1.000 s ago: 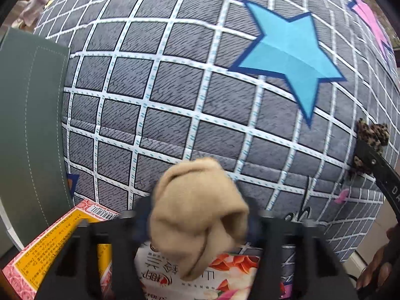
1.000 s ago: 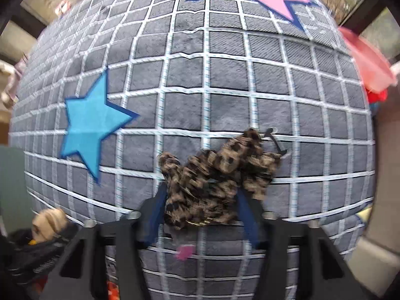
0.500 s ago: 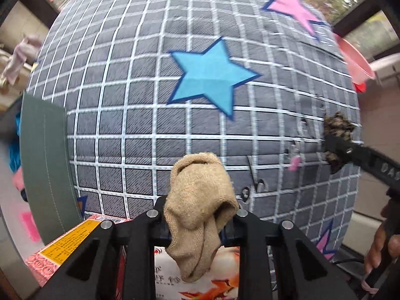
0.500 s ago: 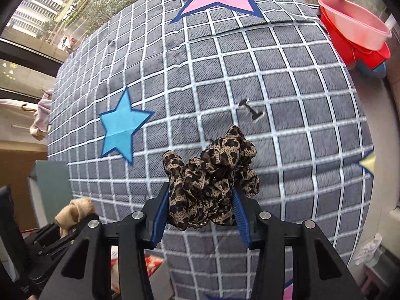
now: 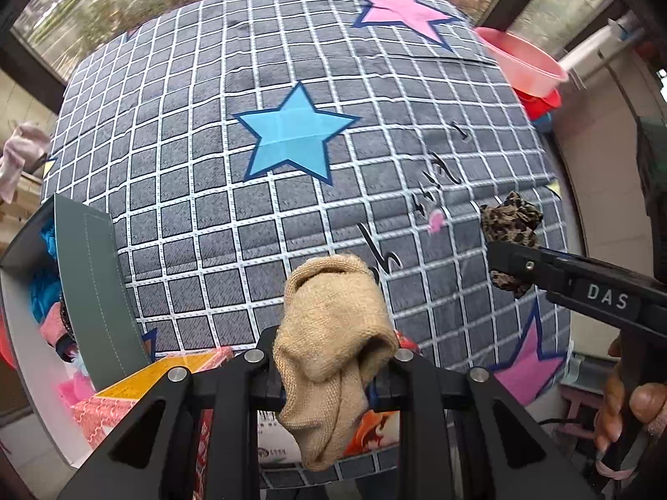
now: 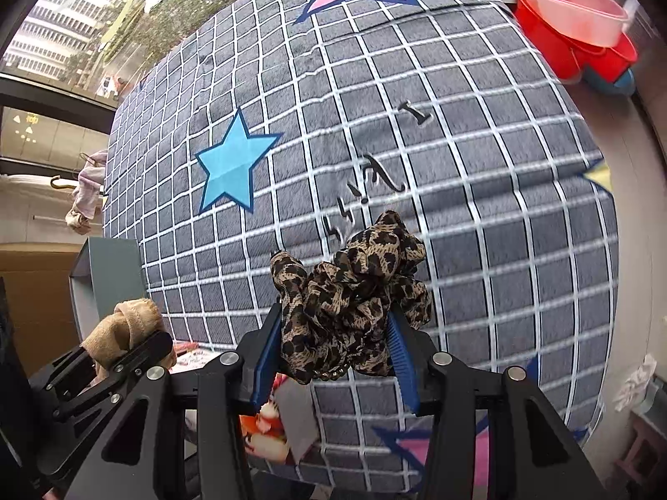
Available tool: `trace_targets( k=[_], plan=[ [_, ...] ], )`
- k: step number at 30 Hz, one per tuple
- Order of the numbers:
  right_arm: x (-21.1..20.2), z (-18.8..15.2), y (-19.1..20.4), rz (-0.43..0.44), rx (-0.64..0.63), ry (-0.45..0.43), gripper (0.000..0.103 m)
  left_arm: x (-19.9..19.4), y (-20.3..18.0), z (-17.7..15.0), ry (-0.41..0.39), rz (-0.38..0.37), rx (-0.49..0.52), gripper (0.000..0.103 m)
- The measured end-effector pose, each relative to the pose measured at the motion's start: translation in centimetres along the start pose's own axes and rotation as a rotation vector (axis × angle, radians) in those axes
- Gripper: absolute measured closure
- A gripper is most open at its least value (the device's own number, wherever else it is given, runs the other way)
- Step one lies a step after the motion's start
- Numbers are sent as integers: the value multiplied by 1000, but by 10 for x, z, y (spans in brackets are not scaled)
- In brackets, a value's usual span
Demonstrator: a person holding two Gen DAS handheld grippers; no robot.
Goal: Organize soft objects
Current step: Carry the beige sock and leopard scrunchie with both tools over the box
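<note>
Presently catalogued, with the blue star (image 5: 294, 131) on the checked bed cover (image 5: 187, 191) taken as landmark.

Item 1: tan sock (image 5: 333, 346). It was held bunched in the left tool (image 5: 333, 375), whose jaws had just been narrowing onto it and were pressed against it on both sides. It was carried in the air below the star in the left wrist view, near the bed's near edge. A loose tail was seen hanging beneath the jaws.

Item 2: leopard-print scrunchie (image 6: 354, 300). It was clamped between the blue pads of the right tool (image 6: 333, 358), jaws partly closed on the fabric, to the right of and below the star, also clear of the cover.

Item 3: grey-green box (image 5: 89, 287), open, left of and below the star, beside the bed; blue and pink soft things were seen inside. It was judged the likely destination, though that could not be confirmed.

Item 4: printed carton (image 5: 137, 391), below the star, at the bed's edge.

Risks noted. The sock's hanging tail could be snagged on the box's raised flap, and the sock dragged out of the grip. The scrunchie was gripped through slippery gathered cloth only, so it could be shed by a quick swing. With both tools carried close together, a collision could be caused if both were steered to the box at once.
</note>
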State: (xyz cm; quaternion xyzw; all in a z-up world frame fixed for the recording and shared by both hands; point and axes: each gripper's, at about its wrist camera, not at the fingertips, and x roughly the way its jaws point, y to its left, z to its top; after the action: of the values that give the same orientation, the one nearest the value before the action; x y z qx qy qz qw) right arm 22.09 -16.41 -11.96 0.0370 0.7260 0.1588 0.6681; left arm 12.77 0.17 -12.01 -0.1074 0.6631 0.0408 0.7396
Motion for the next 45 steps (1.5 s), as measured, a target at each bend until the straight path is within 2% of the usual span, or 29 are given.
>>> trace_targets(
  k=[16, 27, 35, 45],
  plan=[
    [-22, -86, 28, -42, 109, -51, 54, -32, -6, -49, -33, -93, 209, 76],
    [-29, -131, 68, -59, 104, -57, 54, -55, 0, -95, -46, -135, 343, 76],
    [-38, -145, 113, -54, 30, -64, 54, -83, 27, -113, -104, -159, 340, 76],
    [-44, -144, 184, -39, -110, -96, 54, -111, 91, -128, -178, -147, 203, 76]
  ],
)
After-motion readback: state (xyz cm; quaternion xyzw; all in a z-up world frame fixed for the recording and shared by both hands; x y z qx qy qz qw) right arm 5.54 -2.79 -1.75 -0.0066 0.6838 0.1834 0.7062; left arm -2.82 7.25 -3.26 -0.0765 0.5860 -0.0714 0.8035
